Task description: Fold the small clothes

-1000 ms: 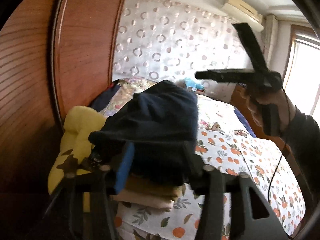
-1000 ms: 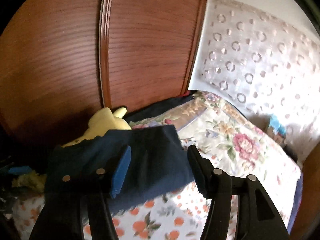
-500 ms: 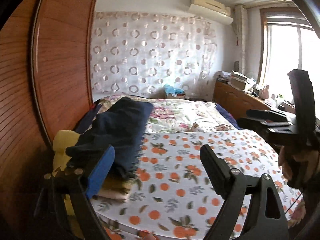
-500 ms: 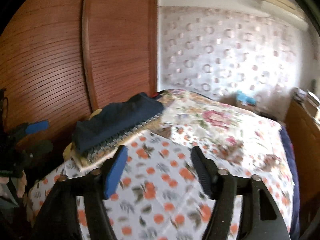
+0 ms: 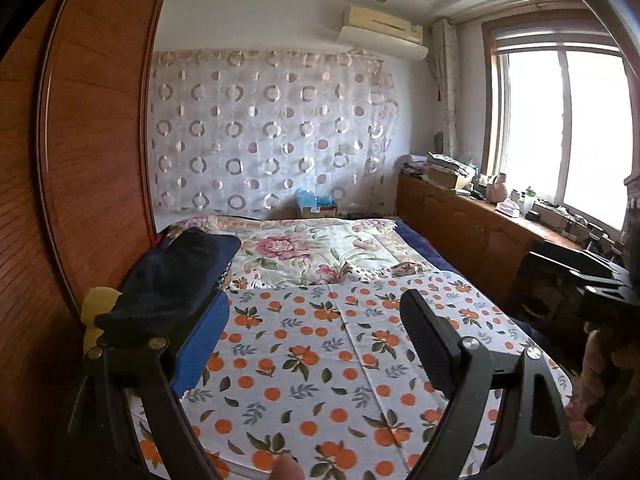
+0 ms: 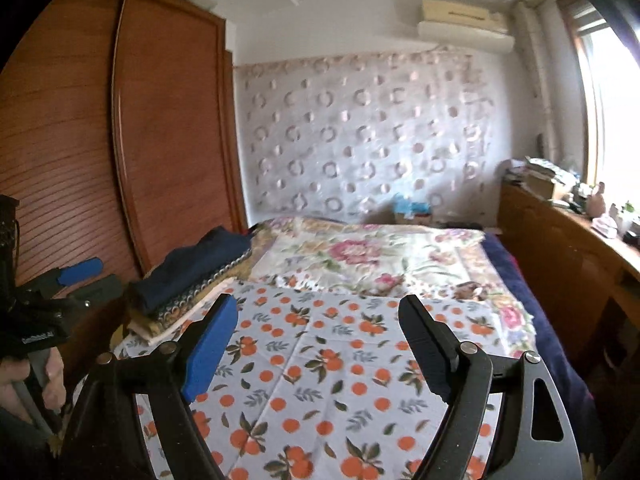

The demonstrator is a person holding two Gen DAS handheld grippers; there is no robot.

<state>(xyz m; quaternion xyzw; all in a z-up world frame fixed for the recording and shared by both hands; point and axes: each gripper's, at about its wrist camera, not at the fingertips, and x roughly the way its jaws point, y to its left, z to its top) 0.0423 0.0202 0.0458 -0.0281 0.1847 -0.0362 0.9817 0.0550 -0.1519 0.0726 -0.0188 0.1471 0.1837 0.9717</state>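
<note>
Fingers on both grippers stand wide and hold nothing; the left gripper (image 5: 316, 340) has no cloth between its fingers, and the right gripper (image 6: 320, 344) has just been opening, with only the orange-print sheet (image 6: 320, 380) beyond its gap. The navy garment (image 6: 192, 264) lies folded on top of one stack (image 6: 176, 312), left of and beyond the blue finger in both views, against the wardrobe (image 6: 160, 140). By my judgement the step in hand is drawing clear after setting that piece down. To do it well, pull both grippers straight away from the stack without brushing its edge, so the layers stay square. Count: one navy garment, at least three lighter folded pieces beneath, one yellow thing (image 5: 100, 300) behind. No unfolded clothes show between or near the fingers.
</note>
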